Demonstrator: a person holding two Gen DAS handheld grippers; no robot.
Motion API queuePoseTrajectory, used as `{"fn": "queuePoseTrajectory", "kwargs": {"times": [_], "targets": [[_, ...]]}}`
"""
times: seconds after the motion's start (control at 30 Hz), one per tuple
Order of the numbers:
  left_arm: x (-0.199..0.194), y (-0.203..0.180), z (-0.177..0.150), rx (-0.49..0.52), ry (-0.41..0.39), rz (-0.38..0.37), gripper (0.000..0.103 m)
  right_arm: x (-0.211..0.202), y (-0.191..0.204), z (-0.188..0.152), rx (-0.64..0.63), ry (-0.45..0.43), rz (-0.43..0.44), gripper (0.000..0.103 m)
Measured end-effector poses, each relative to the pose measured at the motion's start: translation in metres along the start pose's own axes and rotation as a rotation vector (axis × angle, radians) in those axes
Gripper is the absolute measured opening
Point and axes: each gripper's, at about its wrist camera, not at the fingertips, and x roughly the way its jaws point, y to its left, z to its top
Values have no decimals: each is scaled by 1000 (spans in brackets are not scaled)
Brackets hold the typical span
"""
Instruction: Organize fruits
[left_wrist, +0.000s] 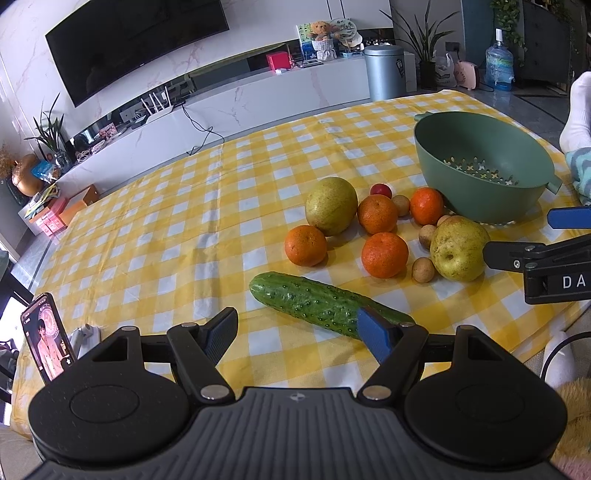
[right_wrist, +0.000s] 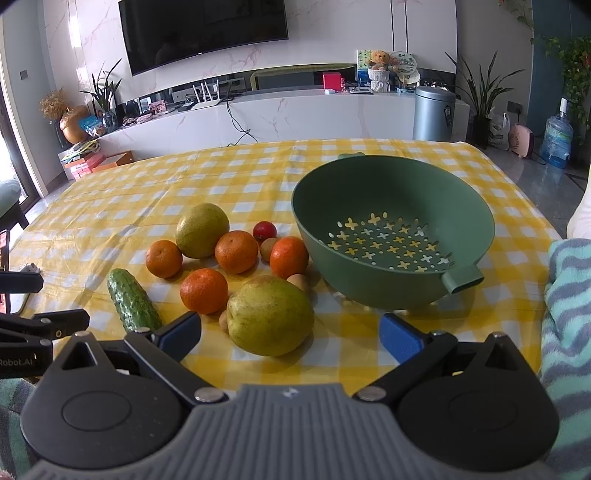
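On the yellow checked tablecloth (left_wrist: 184, 206) lies a cluster of fruit: several oranges (left_wrist: 385, 254), two yellow-green pears (left_wrist: 459, 248) (left_wrist: 331, 205), a small red fruit (left_wrist: 381, 189), small brown longans (left_wrist: 423, 269) and a cucumber (left_wrist: 317, 302). An empty green colander bowl (right_wrist: 391, 229) stands right of the fruit. My left gripper (left_wrist: 297, 338) is open just in front of the cucumber, its right finger overlapping the cucumber's near end. My right gripper (right_wrist: 290, 334) is open, with the near pear (right_wrist: 269, 315) just ahead between its fingers, not touched. It appears from the side in the left wrist view as the right gripper (left_wrist: 517, 236).
A phone (left_wrist: 48, 339) leans at the table's left edge. A striped teal cloth (right_wrist: 569, 332) and a white sock (left_wrist: 578, 110) are at the right. Beyond the table are a TV cabinet (right_wrist: 258, 114), a bin (right_wrist: 433, 112) and plants.
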Motion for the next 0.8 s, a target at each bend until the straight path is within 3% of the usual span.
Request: {"fn": "queuePoseTrajectory", "kwargs": {"times": [0.8], "targets": [[-2, 4, 0, -2, 4, 7, 87, 3, -2, 1, 15, 21, -1, 99]]}}
